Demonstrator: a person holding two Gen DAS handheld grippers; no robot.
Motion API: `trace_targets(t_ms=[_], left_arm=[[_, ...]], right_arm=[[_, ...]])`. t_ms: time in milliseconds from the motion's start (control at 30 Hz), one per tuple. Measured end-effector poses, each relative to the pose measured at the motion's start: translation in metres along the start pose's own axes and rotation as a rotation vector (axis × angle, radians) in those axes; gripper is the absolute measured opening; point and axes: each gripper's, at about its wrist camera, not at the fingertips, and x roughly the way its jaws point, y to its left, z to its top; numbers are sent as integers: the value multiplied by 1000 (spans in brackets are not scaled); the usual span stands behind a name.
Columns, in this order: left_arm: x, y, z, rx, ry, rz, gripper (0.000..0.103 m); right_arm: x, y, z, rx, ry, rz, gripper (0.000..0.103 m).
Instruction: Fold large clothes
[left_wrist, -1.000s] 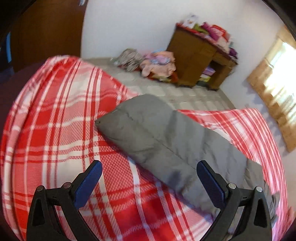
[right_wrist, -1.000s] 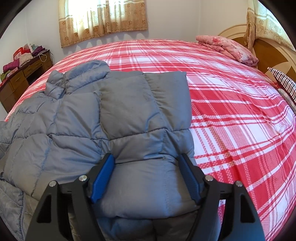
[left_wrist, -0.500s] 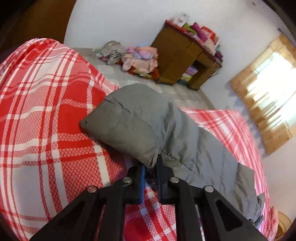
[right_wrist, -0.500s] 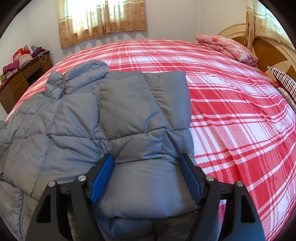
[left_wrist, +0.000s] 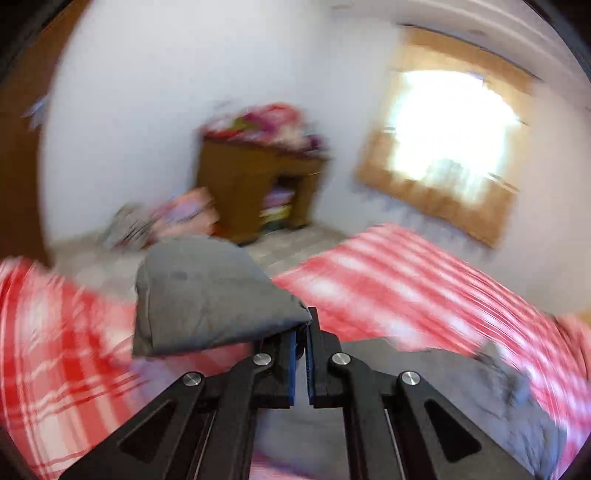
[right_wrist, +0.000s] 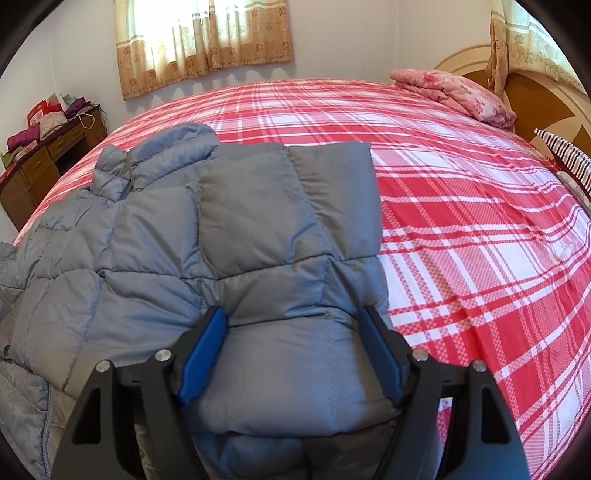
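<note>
Grey jacket (right_wrist: 229, 236) sleeve (left_wrist: 210, 295) clamped in left gripper (left_wrist: 301, 332), lifted off bed (right_wrist: 461, 206). Right gripper (right_wrist: 295, 354) held apart, straddling folded body. Sleeve fold judged underway; laying across body required next.

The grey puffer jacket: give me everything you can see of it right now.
The grey puffer jacket is quilted, slightly shiny, with a stand collar. It lies on the red plaid bedspread, one sleeve folded across its front. The open right claw straddles a padded section. The left claw is shut on the edge of another sleeve, holding it above the bed.
</note>
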Motion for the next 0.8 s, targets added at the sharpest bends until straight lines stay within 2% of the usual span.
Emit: trace_targets(t_ms=[167,267,333,433,500,567,633,700,800], left_arm=[[-22,-120,-14,222,-19,-277,3],[-34,-185,-41,326,14,-443,3],[-38,-219,-66,407,47,-512,3],[-39,-254,-108,512,147,-551,3],[-31,-265,-136,562,278,-550,4],[-18,-265,-157,544,442,-577,4],[-5,-258,-169,500,567,-590,4],[-7,-253,-172,478,596,-598,4],[-25,-240,-163,482,586,-618,4]], right_arm=[[0,1,0,3,-1,2,78],[0,1,0,6,-1,5,78],[0,0,0,8,-2,9,78],[0,-1,0,12,-4,15,78],[0,-1,1,14,-4,16,78],[0,-1,1,13,-4,16,78],[0,-2,1,14,-4,16,78],[0,-1,1,14,-3,16,78],[0,-2,0,13,-2,18,79]])
